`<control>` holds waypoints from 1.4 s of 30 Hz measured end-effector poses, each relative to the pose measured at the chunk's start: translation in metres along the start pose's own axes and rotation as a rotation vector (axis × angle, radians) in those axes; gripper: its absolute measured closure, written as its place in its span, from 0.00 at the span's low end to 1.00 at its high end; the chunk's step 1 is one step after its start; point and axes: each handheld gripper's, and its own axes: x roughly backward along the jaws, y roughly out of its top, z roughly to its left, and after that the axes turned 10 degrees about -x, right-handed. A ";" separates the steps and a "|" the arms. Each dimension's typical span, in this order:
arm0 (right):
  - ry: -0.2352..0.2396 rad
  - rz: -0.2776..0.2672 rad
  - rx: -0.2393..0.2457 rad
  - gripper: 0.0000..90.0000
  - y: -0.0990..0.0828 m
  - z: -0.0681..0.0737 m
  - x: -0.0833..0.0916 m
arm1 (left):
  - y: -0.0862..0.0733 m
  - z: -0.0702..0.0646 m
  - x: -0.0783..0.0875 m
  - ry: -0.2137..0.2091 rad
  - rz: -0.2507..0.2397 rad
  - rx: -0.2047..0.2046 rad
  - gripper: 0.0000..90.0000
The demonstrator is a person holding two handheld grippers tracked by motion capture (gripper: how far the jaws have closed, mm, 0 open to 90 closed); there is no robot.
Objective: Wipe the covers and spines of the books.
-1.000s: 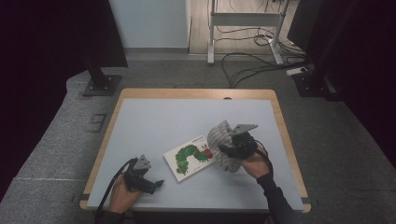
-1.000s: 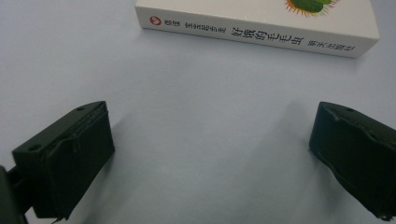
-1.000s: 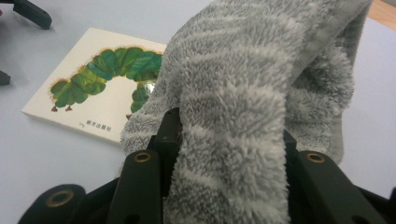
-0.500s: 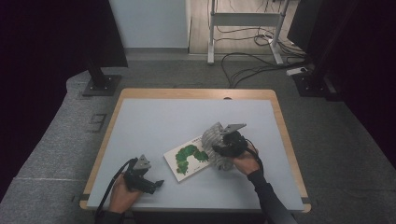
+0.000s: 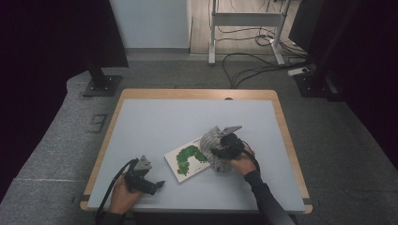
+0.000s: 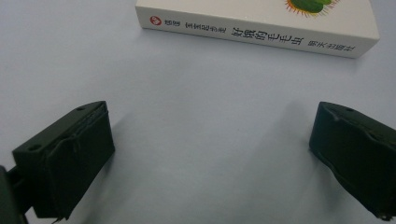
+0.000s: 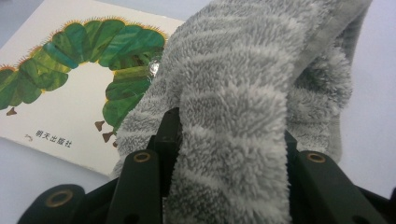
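One book [image 5: 188, 159], one grey fluffy cloth [image 5: 215, 140], two hand-held grippers on the pale worktop [image 5: 159, 117]. Right hand-held gripper [image 7: 229, 154] is clenched on a fold of the cloth, which drapes over the book's right end and partly covers its caterpillar cover. Left hand-held gripper [image 6: 210, 158] sits low at the near left, released, jaws wide apart with bare worktop between them, facing the book's spine. Book lies flat, cover up, just left of the right hand [image 5: 241, 161]; its long axis runs diagonally, from near left to far right. Cables [image 5: 248, 63] on the floor beyond the worktop.
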 end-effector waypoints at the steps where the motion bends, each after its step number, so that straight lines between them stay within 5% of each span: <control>1: 0.004 0.001 0.001 0.64 0.000 0.000 0.000 | 0.000 0.000 0.000 0.000 0.000 0.000 0.00; 20: 0.033 0.013 0.068 0.64 0.004 0.028 -0.010 | 0.000 0.000 0.000 0.000 0.001 0.000 0.00; 42: 0.151 0.024 0.129 0.64 0.005 0.073 -0.023 | 0.000 0.000 0.000 0.001 0.003 -0.002 0.00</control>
